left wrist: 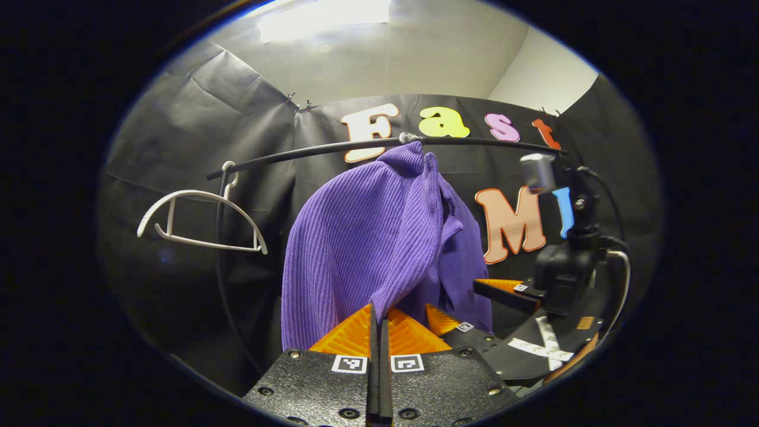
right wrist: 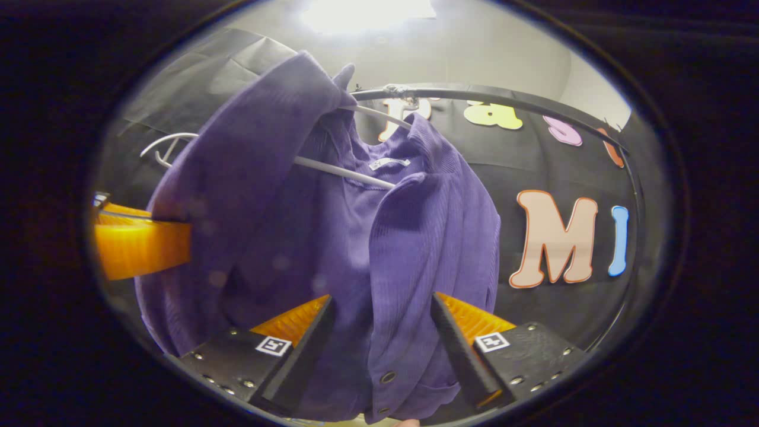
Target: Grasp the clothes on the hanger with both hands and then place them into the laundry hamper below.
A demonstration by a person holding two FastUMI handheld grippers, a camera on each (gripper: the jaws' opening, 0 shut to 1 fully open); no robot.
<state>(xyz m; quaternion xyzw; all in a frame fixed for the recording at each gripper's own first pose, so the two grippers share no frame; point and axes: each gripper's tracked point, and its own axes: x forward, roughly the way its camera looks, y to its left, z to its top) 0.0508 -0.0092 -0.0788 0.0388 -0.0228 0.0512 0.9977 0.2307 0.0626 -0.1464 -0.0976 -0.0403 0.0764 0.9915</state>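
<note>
A purple ribbed garment (left wrist: 362,237) hangs from a black rail (left wrist: 308,151). In the left gripper view my left gripper (left wrist: 379,313) is shut on a fold of its cloth, pinched between both fingers. My right gripper (left wrist: 468,302) stands farther right at the garment's edge. In the right gripper view the garment (right wrist: 332,237) sits on a white hanger (right wrist: 344,171), one shoulder pulled up and off it. My right gripper (right wrist: 380,299) is open, with the snap-lined front edge hanging between its spread fingers. The left gripper's fingers (right wrist: 142,249) hold the sleeve side at the left.
An empty white hanger (left wrist: 195,192) hangs on the rail to the left of the garment. The black cloth wall stands close behind. The rail (right wrist: 504,95) curves overhead in the right gripper view.
</note>
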